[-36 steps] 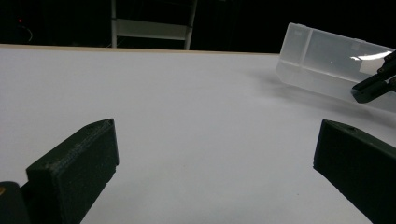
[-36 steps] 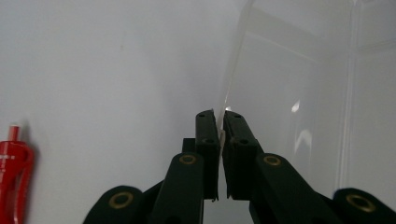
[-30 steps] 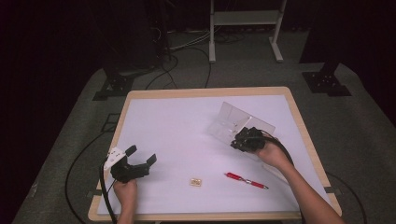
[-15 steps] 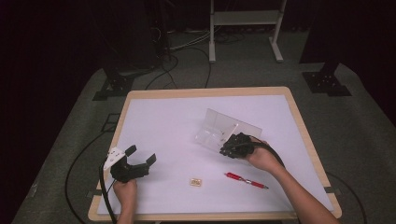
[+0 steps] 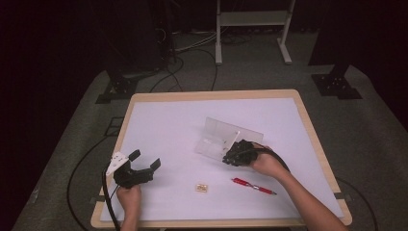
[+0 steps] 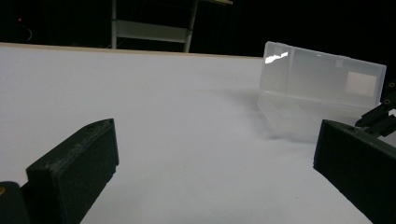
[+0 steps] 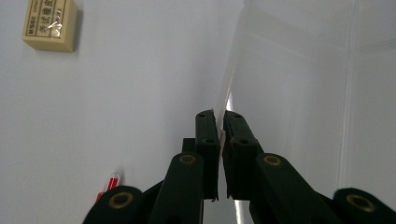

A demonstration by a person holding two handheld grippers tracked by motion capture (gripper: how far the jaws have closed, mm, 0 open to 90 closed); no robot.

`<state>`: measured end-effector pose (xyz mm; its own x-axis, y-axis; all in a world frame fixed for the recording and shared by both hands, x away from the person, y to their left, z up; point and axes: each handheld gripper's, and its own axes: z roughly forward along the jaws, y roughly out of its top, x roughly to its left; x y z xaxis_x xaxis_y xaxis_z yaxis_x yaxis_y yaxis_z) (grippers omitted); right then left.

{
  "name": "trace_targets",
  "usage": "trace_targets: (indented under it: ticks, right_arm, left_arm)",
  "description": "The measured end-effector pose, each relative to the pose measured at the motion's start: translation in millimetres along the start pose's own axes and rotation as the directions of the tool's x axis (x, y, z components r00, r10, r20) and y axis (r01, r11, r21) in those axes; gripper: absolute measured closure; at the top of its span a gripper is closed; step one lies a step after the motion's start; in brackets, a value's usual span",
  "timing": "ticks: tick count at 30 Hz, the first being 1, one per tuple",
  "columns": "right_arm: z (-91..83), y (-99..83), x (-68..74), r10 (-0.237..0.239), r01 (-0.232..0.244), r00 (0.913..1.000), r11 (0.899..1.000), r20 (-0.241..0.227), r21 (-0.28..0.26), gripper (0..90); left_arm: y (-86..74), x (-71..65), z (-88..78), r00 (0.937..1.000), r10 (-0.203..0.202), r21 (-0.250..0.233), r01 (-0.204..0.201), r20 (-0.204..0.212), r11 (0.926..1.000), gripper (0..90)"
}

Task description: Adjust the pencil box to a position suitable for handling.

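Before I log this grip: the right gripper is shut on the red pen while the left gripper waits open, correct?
Not the pen. The right gripper is shut on the wall of the clear plastic box, as the right gripper view shows. The left gripper does wait open.

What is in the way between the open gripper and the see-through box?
Nothing visible. In the left gripper view, bare white table lies between the left gripper, whose jaws stand wide apart, and the clear plastic box. The right gripper is shut on the box's wall. The eraser and red pen lie off to the side.
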<state>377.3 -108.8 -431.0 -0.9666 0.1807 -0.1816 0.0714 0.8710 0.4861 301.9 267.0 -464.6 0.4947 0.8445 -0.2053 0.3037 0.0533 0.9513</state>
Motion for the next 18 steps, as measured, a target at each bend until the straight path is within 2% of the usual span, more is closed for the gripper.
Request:
trace_targets:
  ticks: [7,18]
  right_arm:
    - [6.6,-5.1,4.4,-0.02,0.02,0.9996,1.0,-0.019,0.016,85.0]
    - [10.6,-14.6,6.3,-0.001,0.001,0.9993,1.0,-0.038,0.013,85.1]
  left_arm:
    - [0.1,0.3,-0.4,1.0,-0.002,-0.001,0.002,0.003,1.0,0.0]
    - [0.0,0.4,-0.4,1.0,-0.002,-0.002,0.002,0.002,1.0,0.0]
